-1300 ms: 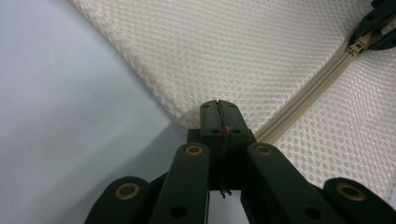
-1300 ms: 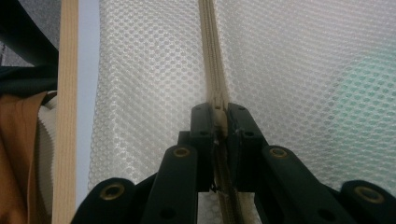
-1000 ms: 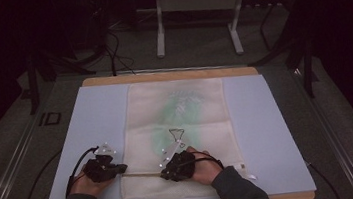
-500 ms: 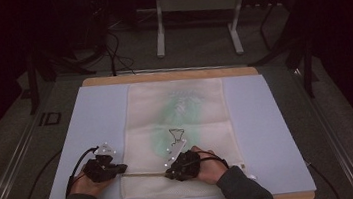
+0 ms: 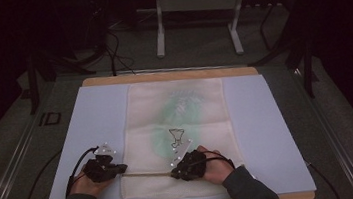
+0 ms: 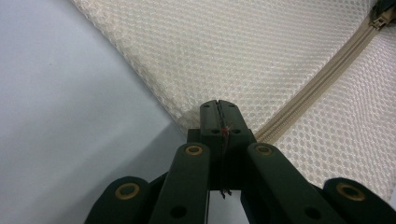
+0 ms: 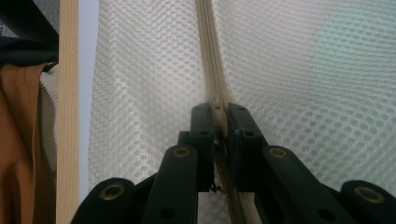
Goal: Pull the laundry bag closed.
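A: Near edge of the table (image 5: 277, 118) first. What do the hands have?

B: Left gripper (image 6: 218, 108), jaws pressed together on the corner edge of the mesh bag (image 5: 179, 139), right where the zip (image 6: 322, 81) ends. Right gripper (image 7: 219, 116), jaws narrow, pinching the zip pull (image 7: 220, 122) between the pads.

A: And the bag?

B: Flat, middle of the pale blue mat (image 5: 92, 129), long way running away from the person. Zip runs across near its close end, between the two grippers. Something green (image 5: 185, 103) shows dimly through the mesh farther up.

A: Beyond that?

B: Wooden table rim, then a metal stand (image 5: 194, 12) on the dark floor.
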Demonstrator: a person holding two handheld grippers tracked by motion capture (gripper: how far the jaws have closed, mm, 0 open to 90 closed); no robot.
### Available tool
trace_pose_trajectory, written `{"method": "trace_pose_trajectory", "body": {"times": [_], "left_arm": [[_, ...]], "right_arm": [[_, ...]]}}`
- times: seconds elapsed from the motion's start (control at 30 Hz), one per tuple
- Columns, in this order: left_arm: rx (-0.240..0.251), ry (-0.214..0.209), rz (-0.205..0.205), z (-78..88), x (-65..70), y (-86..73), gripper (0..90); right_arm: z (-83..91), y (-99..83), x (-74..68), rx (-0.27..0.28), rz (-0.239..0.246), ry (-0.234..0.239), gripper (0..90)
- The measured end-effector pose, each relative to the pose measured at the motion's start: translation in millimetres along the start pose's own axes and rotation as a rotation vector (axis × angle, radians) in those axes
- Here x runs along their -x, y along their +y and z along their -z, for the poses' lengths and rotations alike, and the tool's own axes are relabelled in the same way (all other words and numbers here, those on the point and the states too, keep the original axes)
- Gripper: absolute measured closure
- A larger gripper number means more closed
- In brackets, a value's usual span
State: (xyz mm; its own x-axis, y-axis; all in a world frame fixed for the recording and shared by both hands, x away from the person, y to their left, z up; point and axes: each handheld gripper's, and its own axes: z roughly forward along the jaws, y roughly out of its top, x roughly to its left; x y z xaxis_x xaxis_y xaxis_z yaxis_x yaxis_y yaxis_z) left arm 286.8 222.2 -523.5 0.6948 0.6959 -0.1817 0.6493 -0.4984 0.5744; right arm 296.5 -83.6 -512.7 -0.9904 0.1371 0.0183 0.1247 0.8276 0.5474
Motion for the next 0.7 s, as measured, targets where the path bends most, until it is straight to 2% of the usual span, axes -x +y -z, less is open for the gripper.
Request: {"method": "trace_pose_trajectory", "body": {"times": [0.7], "left_arm": [[-0.002,-0.001,0.005,0.1,-0.3,0.0,90.0]], "right_arm": [[10.7,-13.5,1.7,-0.002,-0.019,-0.004,82.3]]}}
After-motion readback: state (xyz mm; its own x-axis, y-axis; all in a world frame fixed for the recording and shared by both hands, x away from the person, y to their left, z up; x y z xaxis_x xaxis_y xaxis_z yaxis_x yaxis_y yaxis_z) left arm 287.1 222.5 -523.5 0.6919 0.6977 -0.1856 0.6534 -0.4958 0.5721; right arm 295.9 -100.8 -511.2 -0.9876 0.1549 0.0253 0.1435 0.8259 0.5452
